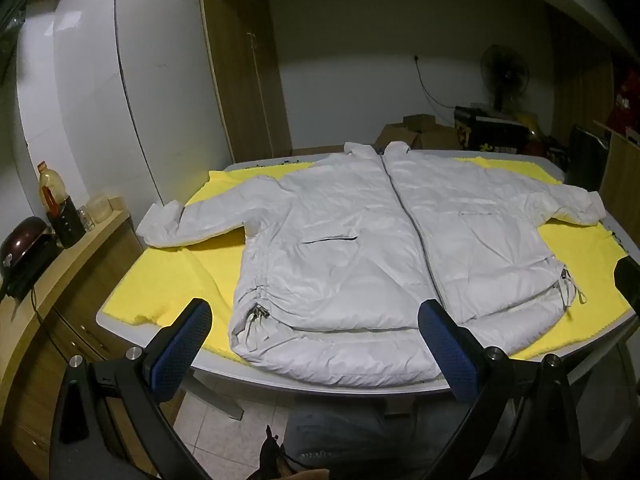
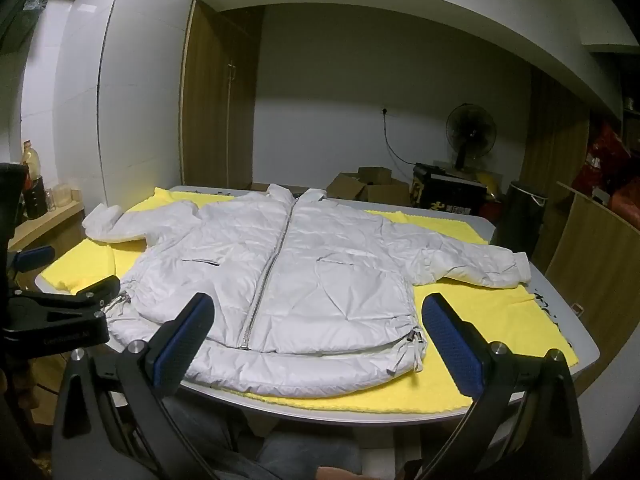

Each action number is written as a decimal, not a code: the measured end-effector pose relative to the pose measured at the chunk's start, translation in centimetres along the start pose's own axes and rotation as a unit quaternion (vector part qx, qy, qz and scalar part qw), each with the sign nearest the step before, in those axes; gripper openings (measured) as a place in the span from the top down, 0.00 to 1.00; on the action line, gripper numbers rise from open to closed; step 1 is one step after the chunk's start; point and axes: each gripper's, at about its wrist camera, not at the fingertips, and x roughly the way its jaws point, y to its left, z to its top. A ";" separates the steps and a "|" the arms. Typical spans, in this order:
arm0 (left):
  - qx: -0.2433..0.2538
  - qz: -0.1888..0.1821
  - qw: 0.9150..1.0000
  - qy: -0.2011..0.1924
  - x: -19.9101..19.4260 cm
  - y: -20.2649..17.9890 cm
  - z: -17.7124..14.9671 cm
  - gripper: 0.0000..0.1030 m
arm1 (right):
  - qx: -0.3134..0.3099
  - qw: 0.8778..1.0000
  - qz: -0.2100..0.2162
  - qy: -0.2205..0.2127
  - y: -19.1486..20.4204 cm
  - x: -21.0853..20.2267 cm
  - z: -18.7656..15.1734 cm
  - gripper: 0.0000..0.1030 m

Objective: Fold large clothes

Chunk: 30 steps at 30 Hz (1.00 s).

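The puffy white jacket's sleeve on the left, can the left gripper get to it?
Probably yes. The left gripper is open, holds nothing, and the sleeve lies flat on the yellow cloth with nothing in between.

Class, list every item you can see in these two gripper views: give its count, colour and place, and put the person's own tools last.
jacket: one, white, zipped, spread flat on the yellow cloth, sleeves out to both sides.
yellow cloth: one, yellow, covering the table under the jacket.
table: one, grey, centre of room.
fan: one, black, by the back wall.
cardboard boxes: several, brown, behind the table.
bottle: one, amber, on the left wooden counter.
helmet: one, dark red, on the same counter.
left gripper: one, black with blue pads, open, hovering at the hem.
right gripper: one, same colours, open, near the hem.
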 end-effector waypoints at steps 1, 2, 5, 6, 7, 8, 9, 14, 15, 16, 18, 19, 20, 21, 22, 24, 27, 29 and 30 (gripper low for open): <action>0.000 0.000 1.000 0.001 0.0 0.0 0.0 0.00 | 0.000 1.000 -0.001 -0.001 0.0 -0.1 0.0 0.00; 0.000 -0.001 1.000 0.002 0.0 0.0 0.0 0.00 | 0.002 1.000 -0.001 0.000 0.1 0.0 -0.1 0.00; 0.000 -0.001 1.000 0.003 0.0 0.0 -0.1 0.00 | 0.004 1.000 0.000 0.003 0.0 0.2 -0.4 0.00; 0.000 -0.002 1.000 0.003 0.0 0.0 -0.1 0.00 | 0.003 1.000 -0.001 0.001 0.0 0.1 -0.3 0.00; 0.000 -0.002 1.000 0.004 0.0 0.0 -0.1 0.00 | 0.003 1.000 -0.001 0.000 0.0 0.2 -0.4 0.00; 0.001 -0.003 1.000 0.004 0.0 0.0 -0.2 0.00 | 0.002 1.000 -0.001 0.001 0.0 0.2 -0.3 0.00; 0.001 -0.003 1.000 0.005 0.0 0.0 -0.2 0.00 | 0.002 1.000 -0.001 0.001 0.0 0.2 -0.3 0.00; 0.001 -0.002 1.000 0.006 0.2 -0.2 -0.2 0.00 | 0.003 1.000 0.000 0.003 -0.1 0.3 -0.5 0.00; 0.001 -0.003 1.000 0.006 0.3 -0.2 -0.2 0.00 | 0.003 1.000 0.000 0.002 0.0 0.2 -0.4 0.00; 0.002 -0.003 1.000 0.006 0.3 -0.3 -0.2 0.00 | 0.002 1.000 0.000 0.002 0.0 0.2 -0.4 0.00; 0.004 -0.001 1.000 0.004 0.3 -0.3 -0.3 0.00 | 0.002 1.000 0.000 0.002 -0.1 0.1 -0.4 0.00; 0.004 0.000 1.000 0.003 0.3 -0.4 -0.3 0.00 | 0.002 1.000 0.000 0.001 -0.1 0.1 -0.4 0.00; 0.004 -0.001 1.000 0.003 0.3 -0.4 -0.3 0.00 | 0.002 1.000 0.000 0.001 -0.1 0.1 -0.5 0.00; 0.003 -0.001 1.000 0.005 0.3 -0.4 -0.3 0.00 | 0.002 1.000 0.000 0.002 -0.1 0.1 -0.4 0.00; 0.004 -0.001 1.000 0.004 0.3 -0.4 -0.3 0.00 | 0.002 1.000 0.000 0.002 0.0 0.1 -0.4 0.00; 0.006 0.000 1.000 0.007 0.3 -0.4 -0.3 0.00 | 0.002 1.000 0.000 0.002 0.0 0.1 -0.4 0.00; 0.006 -0.001 1.000 0.009 0.4 -0.6 -0.5 0.00 | 0.002 1.000 0.000 0.002 0.0 0.1 -0.3 0.00; 0.008 -0.001 1.000 0.011 0.5 -0.6 -0.6 0.00 | 0.002 1.000 0.000 0.003 0.0 0.1 -0.5 0.00; 0.008 0.000 1.000 0.011 0.5 -0.6 -0.6 0.00 | 0.002 1.000 0.000 0.003 0.0 0.1 -0.4 0.00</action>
